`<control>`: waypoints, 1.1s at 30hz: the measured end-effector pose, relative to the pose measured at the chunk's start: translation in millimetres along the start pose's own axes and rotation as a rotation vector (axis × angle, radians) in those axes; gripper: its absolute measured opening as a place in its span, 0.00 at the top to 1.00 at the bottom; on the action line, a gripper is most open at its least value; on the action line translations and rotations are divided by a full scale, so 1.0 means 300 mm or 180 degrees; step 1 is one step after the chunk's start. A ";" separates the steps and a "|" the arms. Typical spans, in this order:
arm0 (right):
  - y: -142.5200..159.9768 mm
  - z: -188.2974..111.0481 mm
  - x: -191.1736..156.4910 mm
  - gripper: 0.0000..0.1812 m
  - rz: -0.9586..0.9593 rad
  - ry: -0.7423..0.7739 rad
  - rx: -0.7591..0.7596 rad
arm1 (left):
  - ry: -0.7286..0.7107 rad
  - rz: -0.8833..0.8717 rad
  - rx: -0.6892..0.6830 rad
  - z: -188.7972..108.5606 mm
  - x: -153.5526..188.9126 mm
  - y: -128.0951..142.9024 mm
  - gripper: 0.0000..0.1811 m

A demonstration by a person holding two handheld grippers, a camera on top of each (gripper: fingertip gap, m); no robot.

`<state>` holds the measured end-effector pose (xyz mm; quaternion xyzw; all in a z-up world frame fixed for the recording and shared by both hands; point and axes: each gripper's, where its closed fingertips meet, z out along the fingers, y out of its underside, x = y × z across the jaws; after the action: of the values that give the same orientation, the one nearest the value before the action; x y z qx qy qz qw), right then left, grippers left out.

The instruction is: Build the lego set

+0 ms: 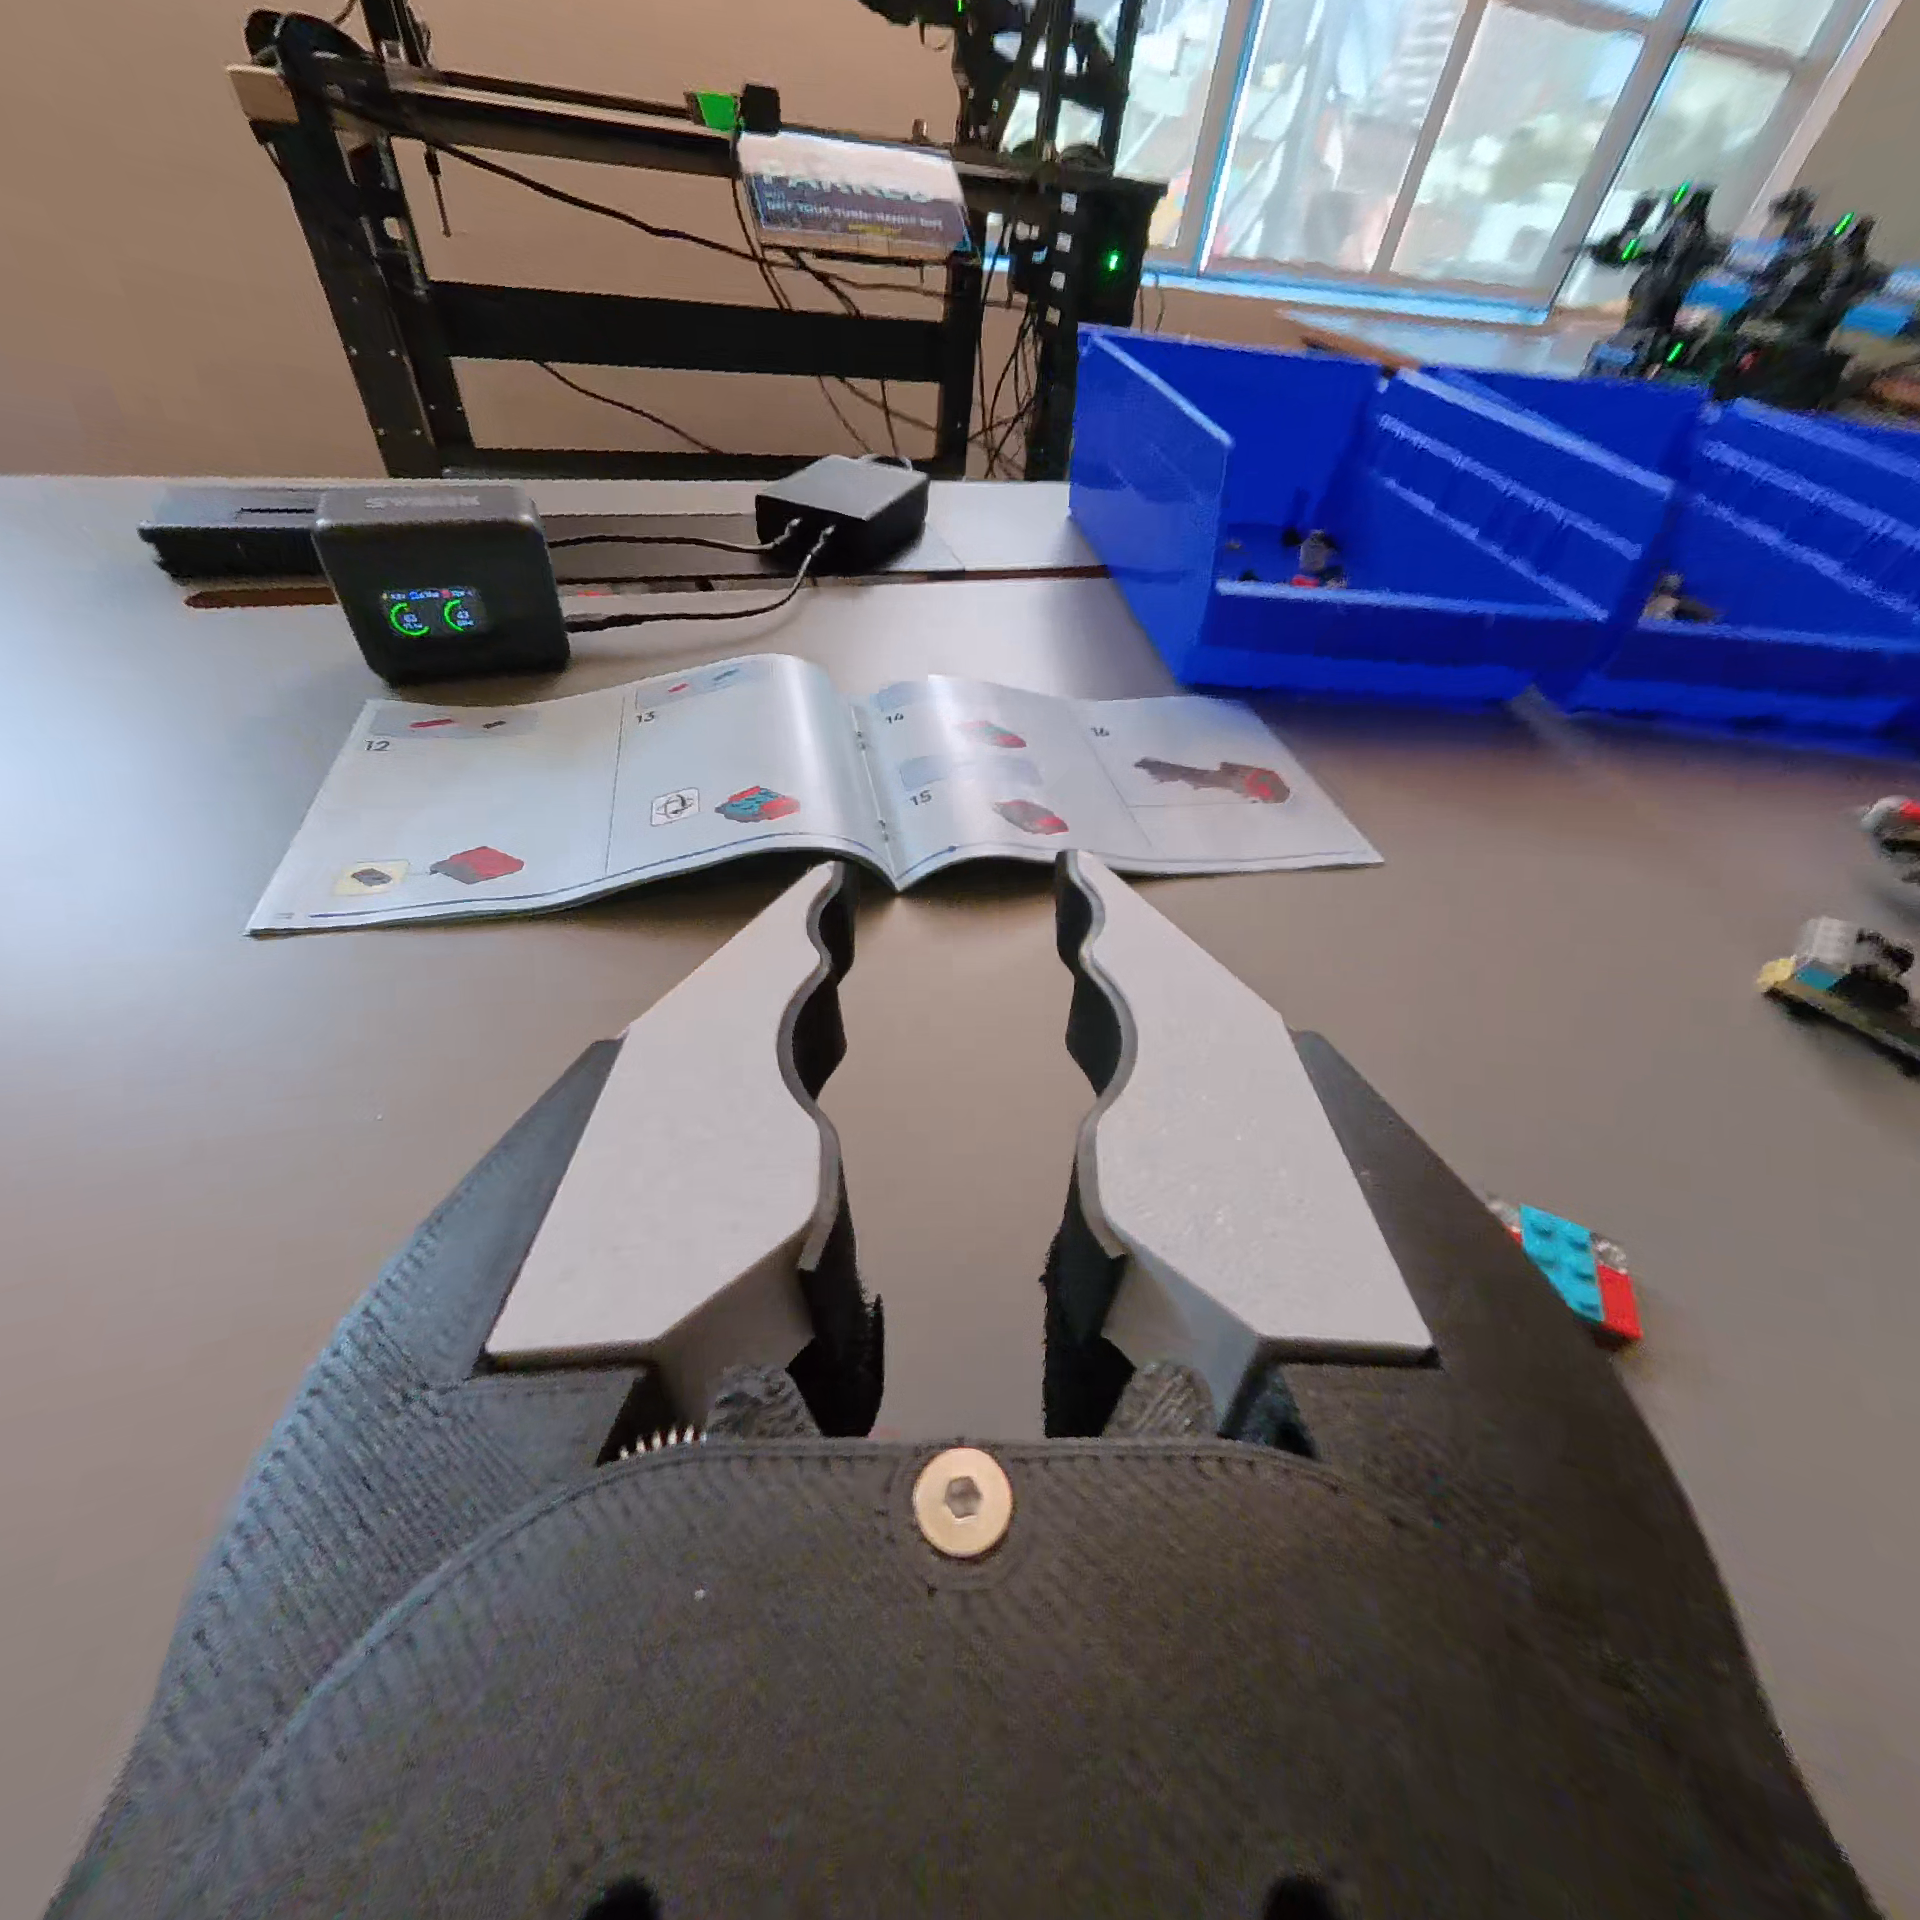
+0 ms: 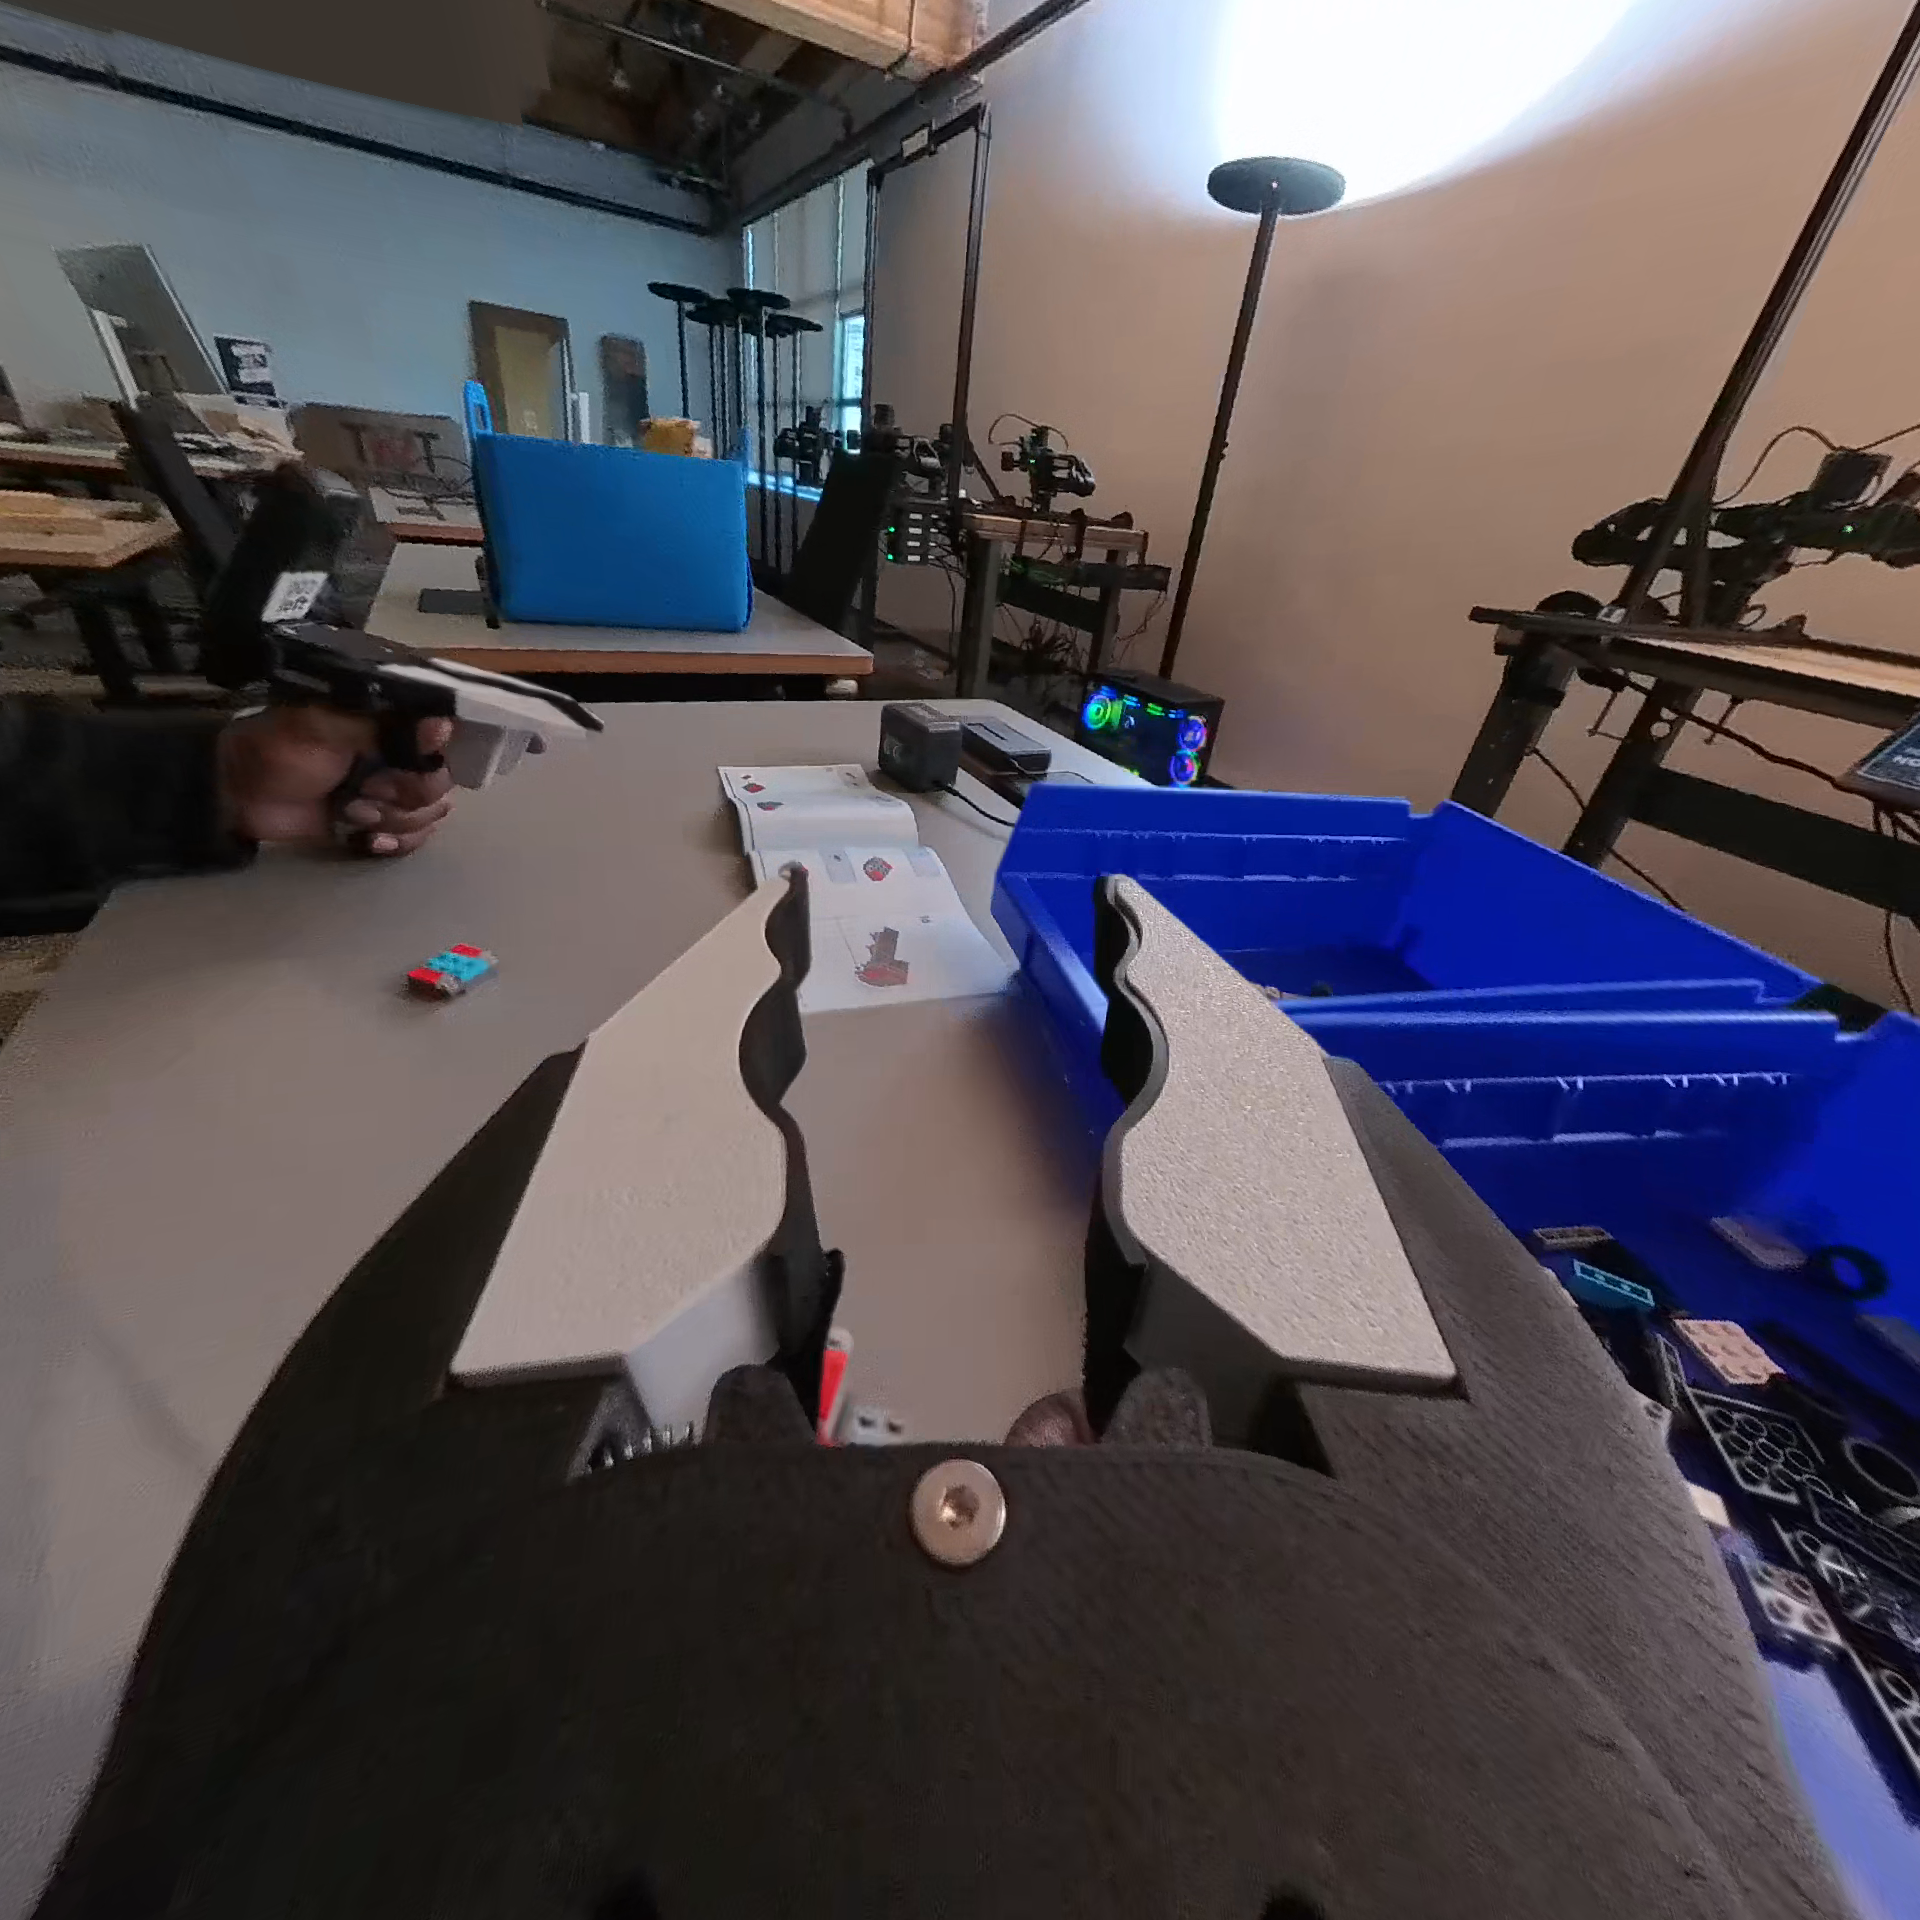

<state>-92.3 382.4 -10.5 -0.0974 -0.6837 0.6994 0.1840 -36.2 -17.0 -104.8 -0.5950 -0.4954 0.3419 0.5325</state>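
Note:
My left gripper (image 1: 951, 883) is open and empty, held above the grey table and pointing at the open instruction booklet (image 1: 810, 779). A small teal-and-red lego assembly (image 1: 1579, 1273) lies on the table to its right; it also shows in the right wrist view (image 2: 452, 971). A larger partly built model (image 1: 1849, 982) sits at the right edge. My right gripper (image 2: 951, 894) is open and empty, over the table beside the blue bins (image 2: 1455, 935). The left gripper (image 2: 499, 717), held in a hand, shows far left in that view. Small red and white pieces (image 2: 847, 1392) show under the right gripper's base.
Blue bins (image 1: 1455, 540) hold loose lego parts (image 2: 1766, 1455) at the right. A black device with a lit screen (image 1: 442, 582) and a black power box (image 1: 842, 509) with cables stand behind the booklet. A black metal frame (image 1: 623, 312) stands beyond the table's far edge. The tips of one gripper are about 40 cm away from the tips of the other. To the small teal-and-red lego assembly (image 1: 1579, 1273): left tips about 15 cm, right tips about 30 cm. Seen from the right wrist view (image 2: 443, 975) as well. From my right tips it is roughly 20 cm to the larger partly built model (image 1: 1849, 982); from my left, 30 cm.

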 end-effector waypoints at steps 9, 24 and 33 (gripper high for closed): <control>0.160 -0.091 0.128 0.70 0.0243 0.0042 -0.0015 | 0.0147 -0.0039 -0.0261 0.034 0.018 0.036 0.78; 0.187 -0.137 0.190 0.70 0.0638 0.0240 0.0139 | 0.0337 0.0119 -0.0740 0.079 0.062 0.105 0.85; 0.203 -0.128 0.205 0.70 0.0557 0.0434 0.0021 | 0.0360 0.0097 -0.0806 0.082 0.063 0.114 0.85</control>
<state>-141.0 441.9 -65.6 -0.2035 -0.6561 0.7069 0.1686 -46.4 10.2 -140.7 -0.6833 -0.4947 0.2506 0.4749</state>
